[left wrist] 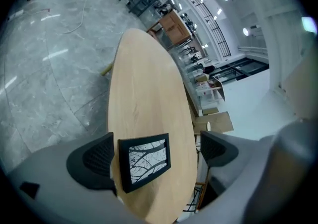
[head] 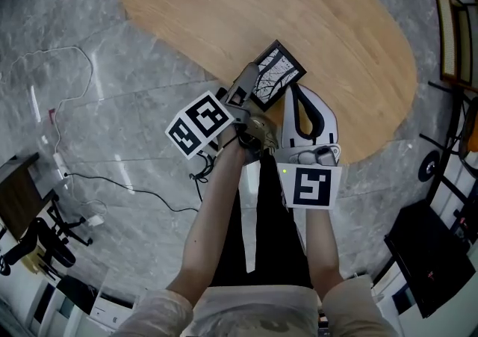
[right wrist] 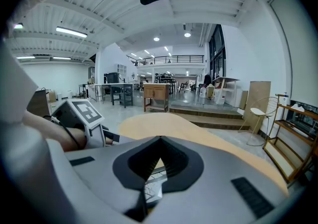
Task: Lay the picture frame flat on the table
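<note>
A black picture frame (head: 277,74) with a branch print stands near the front edge of the oval wooden table (head: 336,29), face tilted up; it looks leaned back, not flat. In the left gripper view the frame (left wrist: 144,161) sits between the wide-apart jaws. My left gripper (head: 250,83) is open at the frame's left edge, its left pad (left wrist: 94,161) right beside the frame and the other pad (left wrist: 216,148) well apart. My right gripper (head: 296,90) is just right of the frame, tips together. The frame's print (right wrist: 151,184) shows through the gap behind the tips of the right gripper (right wrist: 159,143).
The table (left wrist: 144,94) stretches away, bare beyond the frame. The floor is grey marble with cables (head: 75,175). A black office chair (head: 37,242) stands at lower left, a wooden shelf (head: 455,36) at right and a black case (head: 429,253) at lower right.
</note>
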Motion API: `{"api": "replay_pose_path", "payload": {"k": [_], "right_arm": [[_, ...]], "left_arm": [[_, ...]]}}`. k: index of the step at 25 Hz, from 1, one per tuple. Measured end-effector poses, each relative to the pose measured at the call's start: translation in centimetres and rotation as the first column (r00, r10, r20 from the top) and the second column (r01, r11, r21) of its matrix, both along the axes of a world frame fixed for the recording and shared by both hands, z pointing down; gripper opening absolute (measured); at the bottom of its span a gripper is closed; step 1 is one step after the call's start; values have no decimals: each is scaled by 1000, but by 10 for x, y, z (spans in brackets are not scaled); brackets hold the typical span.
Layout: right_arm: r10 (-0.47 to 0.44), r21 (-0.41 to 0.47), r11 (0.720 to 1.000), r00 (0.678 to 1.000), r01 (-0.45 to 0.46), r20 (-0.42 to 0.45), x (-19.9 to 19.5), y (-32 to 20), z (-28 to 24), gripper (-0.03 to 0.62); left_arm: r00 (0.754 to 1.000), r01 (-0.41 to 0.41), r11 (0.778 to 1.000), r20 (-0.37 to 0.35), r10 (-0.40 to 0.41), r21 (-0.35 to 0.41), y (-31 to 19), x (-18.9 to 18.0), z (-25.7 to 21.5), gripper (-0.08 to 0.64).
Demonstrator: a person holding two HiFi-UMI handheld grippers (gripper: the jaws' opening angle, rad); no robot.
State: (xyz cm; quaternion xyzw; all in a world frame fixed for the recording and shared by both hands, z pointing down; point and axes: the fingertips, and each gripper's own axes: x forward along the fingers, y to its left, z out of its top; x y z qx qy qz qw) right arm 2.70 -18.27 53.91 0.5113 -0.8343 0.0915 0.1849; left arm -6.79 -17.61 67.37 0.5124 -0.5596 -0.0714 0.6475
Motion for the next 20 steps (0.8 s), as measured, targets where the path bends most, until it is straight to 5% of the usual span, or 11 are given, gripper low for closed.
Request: {"api": "replay_pose_path", "payload": {"k": [5, 10, 14, 17, 20], "right_arm": [[-9, 69, 998, 1000, 9, 2, -8, -21, -45, 6], [-23, 180, 984, 999, 16, 36, -29, -48, -125, 6], [-30, 257, 966, 997, 9, 77, -44, -53, -210, 6], [-37, 284, 959, 995, 10, 89, -58, -50, -273, 6], [-66, 310, 951, 990, 23, 127, -67, -38, -332, 6]], "left_arm": [[981, -117, 982, 170, 91, 149, -26, -7, -72, 552], [949, -175, 923, 307, 66, 343, -55, -29, -184, 475], [909, -259, 829, 416, 34, 496, -61, -41, -295, 451], [832, -367, 742, 555, -8, 561, -59, -52, -380, 440], [765, -420, 660, 634, -112, 623, -45, -62, -459, 342]]}}
